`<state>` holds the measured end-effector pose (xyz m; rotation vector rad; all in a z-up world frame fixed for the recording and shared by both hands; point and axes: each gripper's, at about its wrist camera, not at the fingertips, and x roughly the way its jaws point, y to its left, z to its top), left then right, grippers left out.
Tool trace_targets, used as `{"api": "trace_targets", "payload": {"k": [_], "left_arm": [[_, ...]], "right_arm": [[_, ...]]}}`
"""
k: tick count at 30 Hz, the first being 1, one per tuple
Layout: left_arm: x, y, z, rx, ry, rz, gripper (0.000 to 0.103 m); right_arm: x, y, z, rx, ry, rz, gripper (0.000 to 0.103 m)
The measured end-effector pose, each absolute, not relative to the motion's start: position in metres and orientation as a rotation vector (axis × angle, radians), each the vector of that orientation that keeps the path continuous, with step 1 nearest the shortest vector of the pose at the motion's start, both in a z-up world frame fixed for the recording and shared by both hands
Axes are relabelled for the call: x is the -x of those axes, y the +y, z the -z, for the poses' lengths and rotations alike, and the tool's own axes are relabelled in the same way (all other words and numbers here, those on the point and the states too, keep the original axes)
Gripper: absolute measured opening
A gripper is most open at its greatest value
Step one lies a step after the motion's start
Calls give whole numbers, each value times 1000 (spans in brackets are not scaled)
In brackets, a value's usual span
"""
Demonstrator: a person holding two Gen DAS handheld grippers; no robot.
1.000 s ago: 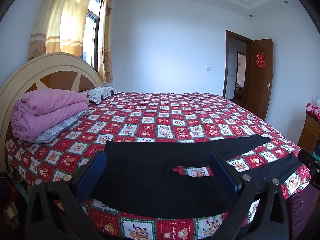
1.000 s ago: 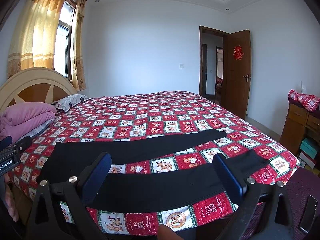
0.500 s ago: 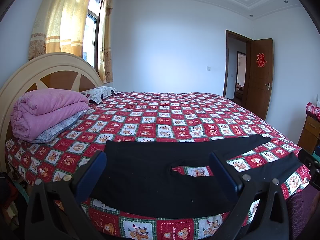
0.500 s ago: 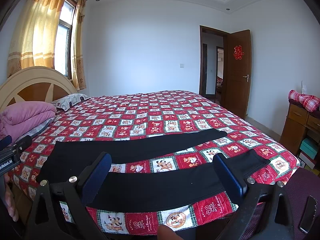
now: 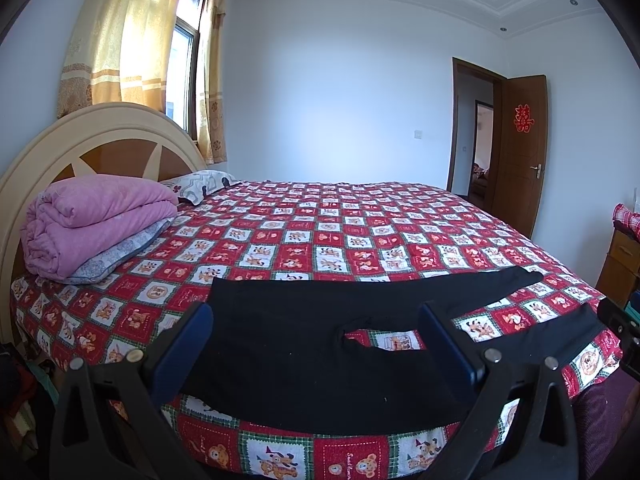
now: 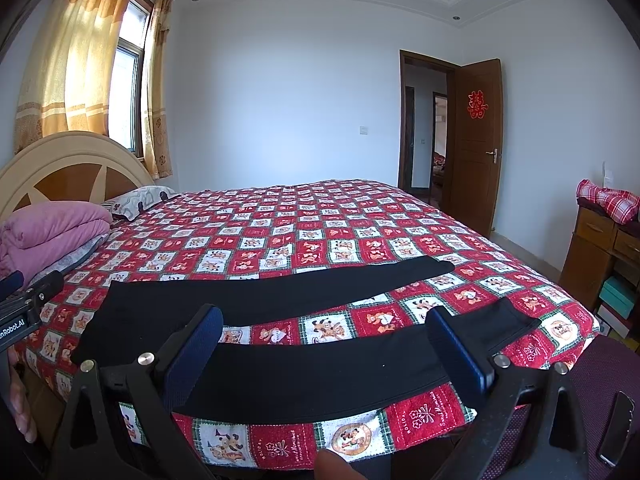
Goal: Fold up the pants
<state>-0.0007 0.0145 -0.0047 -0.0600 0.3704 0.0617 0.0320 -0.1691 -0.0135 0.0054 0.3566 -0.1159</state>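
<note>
Black pants (image 5: 288,344) lie flat along the near edge of the bed, waist to the left, two legs spread apart to the right. They also show in the right wrist view (image 6: 304,368). My left gripper (image 5: 316,344) is open and empty, held above the waist and crotch area. My right gripper (image 6: 324,344) is open and empty, held above the near leg. Neither touches the cloth.
The bed has a red patterned quilt (image 5: 340,236). A folded pink blanket (image 5: 92,224) and a pillow (image 5: 200,184) lie by the headboard. A wooden dresser (image 6: 600,252) stands at right, an open door (image 6: 476,144) behind. A phone (image 6: 616,428) lies at lower right.
</note>
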Motion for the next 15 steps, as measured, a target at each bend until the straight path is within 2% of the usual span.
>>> {"api": "trace_targets", "payload": {"k": [15], "left_arm": [[-18, 14, 29, 60, 429, -56, 103]], "right_arm": [[-43, -166, 26, 19, 398, 124, 102]]}}
